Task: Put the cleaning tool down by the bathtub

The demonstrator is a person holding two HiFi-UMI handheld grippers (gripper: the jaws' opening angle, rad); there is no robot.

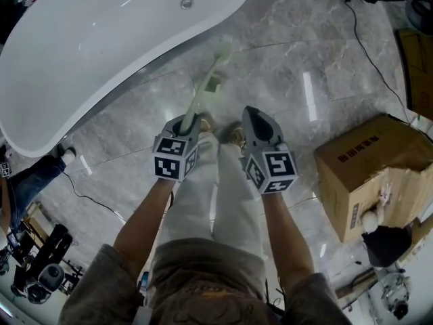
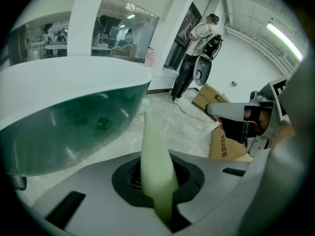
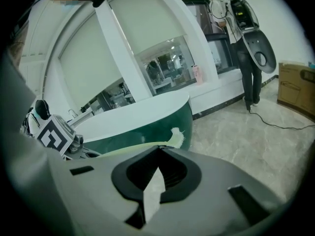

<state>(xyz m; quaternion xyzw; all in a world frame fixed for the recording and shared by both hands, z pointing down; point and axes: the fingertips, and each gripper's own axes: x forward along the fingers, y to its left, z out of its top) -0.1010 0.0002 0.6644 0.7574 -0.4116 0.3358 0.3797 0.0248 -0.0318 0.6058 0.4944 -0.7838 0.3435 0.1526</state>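
Note:
A pale green long-handled brush (image 1: pixel 199 97) is the cleaning tool. My left gripper (image 1: pixel 186 122) is shut on its handle, and the bristle head (image 1: pixel 222 48) points at the floor close beside the white bathtub (image 1: pixel 101 53). In the left gripper view the handle (image 2: pixel 150 151) runs out between the jaws toward the tub's dark green side (image 2: pixel 74 117). My right gripper (image 1: pixel 252 112) hangs just right of the left one, shut and holding nothing. From the right gripper view its jaws (image 3: pixel 158 149) meet at the tip, and the brush head (image 3: pixel 177 136) shows beyond them against the tub (image 3: pixel 142 117).
The floor is grey marble. A cardboard box (image 1: pixel 369 168) stands at the right, and a black cable (image 1: pixel 372 59) runs across the floor behind it. Another thin cable (image 1: pixel 88 198) and camera gear lie at the lower left. A person (image 2: pixel 192 58) stands with a machine far off.

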